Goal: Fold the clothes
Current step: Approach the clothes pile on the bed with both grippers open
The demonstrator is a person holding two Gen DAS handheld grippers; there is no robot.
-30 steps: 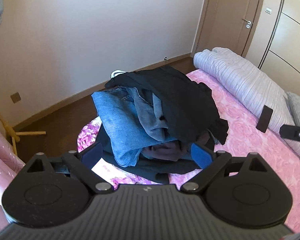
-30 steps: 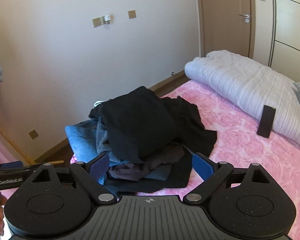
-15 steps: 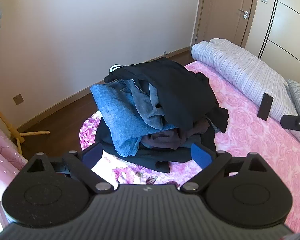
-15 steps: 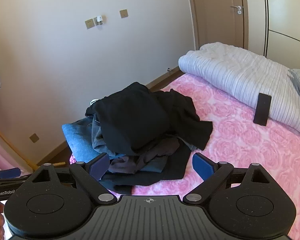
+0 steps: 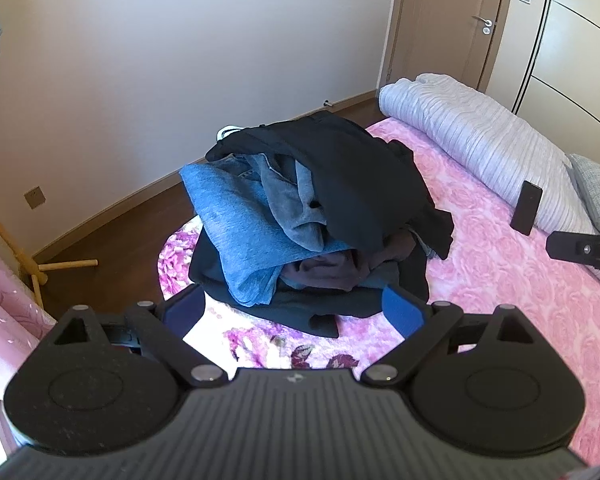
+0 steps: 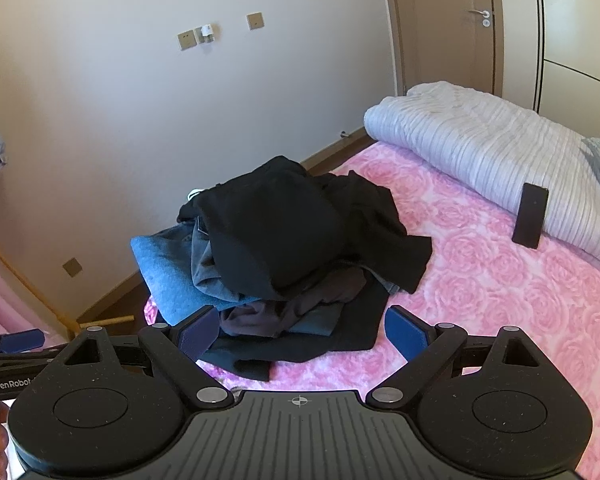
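Note:
A heap of clothes (image 5: 312, 216) lies on the corner of a pink rose-patterned bed (image 5: 500, 264). A black garment (image 5: 360, 184) is on top, a blue knit piece (image 5: 236, 232) and a grey one (image 5: 296, 204) lie beneath, and dark items sit at the bottom. The same heap (image 6: 284, 248) fills the middle of the right wrist view. My left gripper (image 5: 294, 312) is open, above the bed, short of the heap. My right gripper (image 6: 300, 334) is open too, with nothing between its fingers. The left gripper's tip (image 6: 20, 340) shows at the left edge of the right wrist view.
A rolled striped duvet (image 5: 480, 136) lies along the bed's far side with a black phone-like slab (image 5: 526, 208) leaning on it. A grey pillow (image 5: 596, 184) is at the right. Wooden floor (image 5: 112, 244), a wall and a closed door (image 5: 460, 24) lie beyond.
Both grippers have drawn back and up from the heap, so it looks smaller and farther. Both stay open. The clothes have not moved.

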